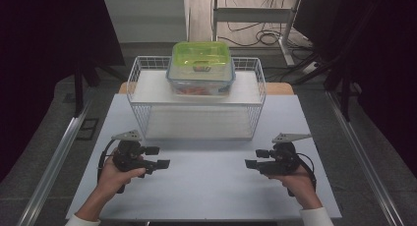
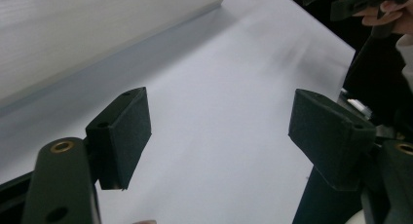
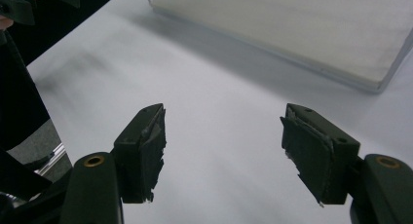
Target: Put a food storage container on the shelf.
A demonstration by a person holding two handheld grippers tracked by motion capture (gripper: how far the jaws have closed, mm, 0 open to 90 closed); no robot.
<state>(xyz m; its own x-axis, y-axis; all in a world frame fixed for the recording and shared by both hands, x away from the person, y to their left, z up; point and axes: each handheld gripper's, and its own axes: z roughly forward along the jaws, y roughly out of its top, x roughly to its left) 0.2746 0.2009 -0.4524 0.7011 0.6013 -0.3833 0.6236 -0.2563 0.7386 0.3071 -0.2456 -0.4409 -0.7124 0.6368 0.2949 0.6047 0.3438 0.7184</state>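
Note:
A clear food box with a lime-green lid (image 1: 200, 64) stands on the upper shelf of a white wire rack (image 1: 139, 83) at the back of the table. My left gripper (image 1: 160, 156) hovers low over the table's front left, pointing right, jaws open with nothing between them. In the left gripper view its pads (image 2: 124, 136) frame only bare tabletop. My right gripper (image 1: 255, 157) mirrors it at the front right, pointing left, also open and empty. Its worn pads (image 3: 311, 153) stand wide over the white surface.
The pale table top (image 1: 206, 186) stretches between the two grippers and the rack's lower shelf board (image 3: 302, 29). Metal rails (image 1: 54, 162) run along both sides of the table. Cables lie on the floor behind. The right hand (image 2: 384, 12) appears far off in the left gripper view.

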